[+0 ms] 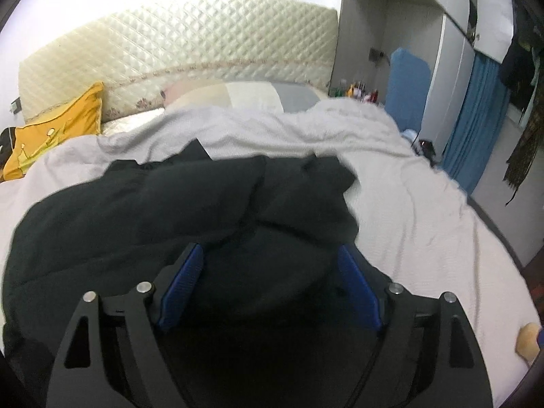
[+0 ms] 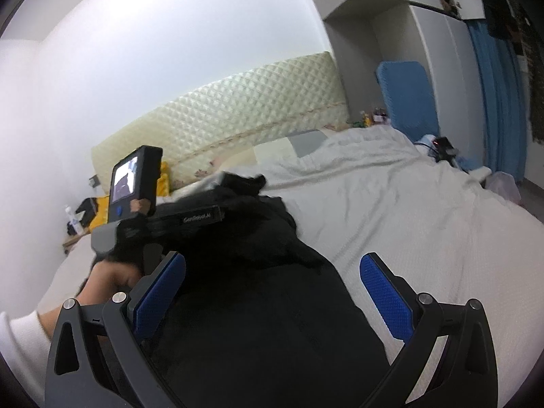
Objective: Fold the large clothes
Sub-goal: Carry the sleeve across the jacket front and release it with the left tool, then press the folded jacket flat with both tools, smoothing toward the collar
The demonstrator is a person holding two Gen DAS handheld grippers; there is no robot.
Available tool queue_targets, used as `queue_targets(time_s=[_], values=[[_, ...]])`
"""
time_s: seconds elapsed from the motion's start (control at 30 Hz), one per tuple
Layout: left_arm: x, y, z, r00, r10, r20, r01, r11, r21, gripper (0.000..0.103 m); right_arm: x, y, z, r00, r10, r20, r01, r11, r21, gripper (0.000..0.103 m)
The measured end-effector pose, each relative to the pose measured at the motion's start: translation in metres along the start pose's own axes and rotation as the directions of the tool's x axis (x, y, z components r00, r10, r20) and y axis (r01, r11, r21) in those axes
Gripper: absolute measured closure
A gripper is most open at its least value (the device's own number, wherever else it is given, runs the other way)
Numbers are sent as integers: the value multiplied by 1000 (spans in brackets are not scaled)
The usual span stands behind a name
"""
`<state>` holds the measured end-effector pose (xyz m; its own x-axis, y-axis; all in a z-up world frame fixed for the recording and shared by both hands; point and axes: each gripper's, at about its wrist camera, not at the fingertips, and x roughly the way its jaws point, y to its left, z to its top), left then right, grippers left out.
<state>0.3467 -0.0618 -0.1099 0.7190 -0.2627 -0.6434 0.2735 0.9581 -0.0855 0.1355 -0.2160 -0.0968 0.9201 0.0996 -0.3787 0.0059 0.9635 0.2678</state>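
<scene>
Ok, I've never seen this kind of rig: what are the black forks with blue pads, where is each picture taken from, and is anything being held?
No robot here: a person carries a handheld gripper in each hand, each with a camera looking along its fingers. One picture looks out over the left gripper, the other over the right gripper, which also shows the person's left hand on its tool. A black garment lies rumpled on the white bedsheet. Both grippers are open over the cloth; neither pinches it.
</scene>
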Motion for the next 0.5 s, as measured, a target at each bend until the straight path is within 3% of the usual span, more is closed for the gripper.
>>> queue_targets(time_s=[0.27, 0.5], values=[[-74, 64, 20, 990, 75, 119, -66, 995, -71, 22, 18, 44, 50, 995, 64, 70, -55, 991, -125, 0], [-96, 135, 29, 973, 184, 139, -166, 977, -136, 22, 93, 84, 75, 990, 140, -12, -138, 953, -270, 0]])
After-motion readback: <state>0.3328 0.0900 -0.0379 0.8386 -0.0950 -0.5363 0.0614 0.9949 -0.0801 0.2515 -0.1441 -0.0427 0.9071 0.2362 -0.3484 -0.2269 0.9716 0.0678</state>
